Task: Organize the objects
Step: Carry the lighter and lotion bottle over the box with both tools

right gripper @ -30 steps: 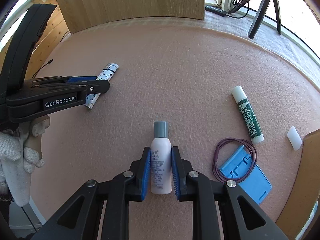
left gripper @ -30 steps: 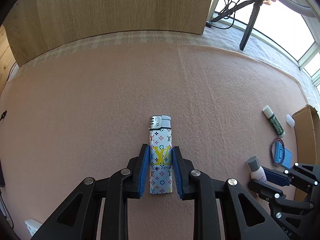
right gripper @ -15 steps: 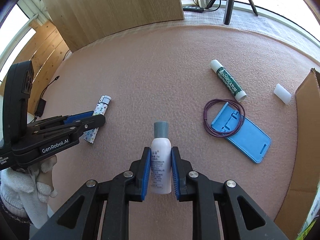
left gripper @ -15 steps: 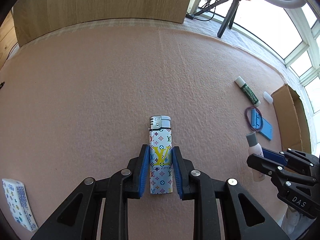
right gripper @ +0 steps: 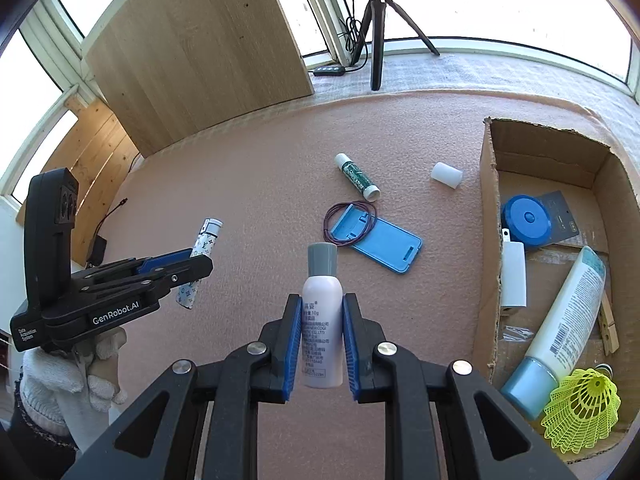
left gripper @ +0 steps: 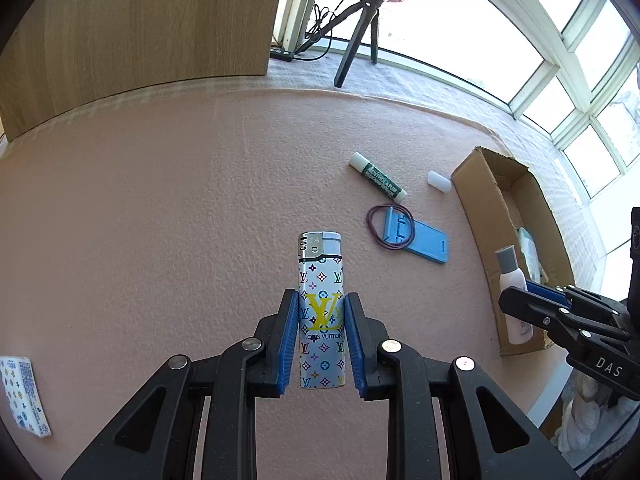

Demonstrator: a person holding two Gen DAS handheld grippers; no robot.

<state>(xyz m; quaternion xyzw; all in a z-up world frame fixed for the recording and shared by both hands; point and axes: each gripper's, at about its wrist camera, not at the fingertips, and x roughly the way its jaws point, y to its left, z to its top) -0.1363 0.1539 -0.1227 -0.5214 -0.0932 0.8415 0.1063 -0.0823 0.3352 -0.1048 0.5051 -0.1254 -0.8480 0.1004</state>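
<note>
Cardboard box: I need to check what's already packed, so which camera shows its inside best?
The right wrist view. It looks down into the open cardboard box, showing a blue round case, a white tube and a yellow shuttlecock. The left wrist view shows the box side-on, contents mostly hidden.

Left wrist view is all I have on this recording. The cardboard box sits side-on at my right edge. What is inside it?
Observer: The right wrist view looks into the cardboard box: a round blue container, a large white tube and a yellow shuttlecock lie in it.
Operator: Is the right claw's grip on the bottle square?
Observer: Yes. The right claw has both blue pads flat on the sides of the small white bottle, grey cap forward.
Operator: Who holds my side?
Observer: A hand in a white knit glove holds the left claw, which grips the patterned lighter.
</note>
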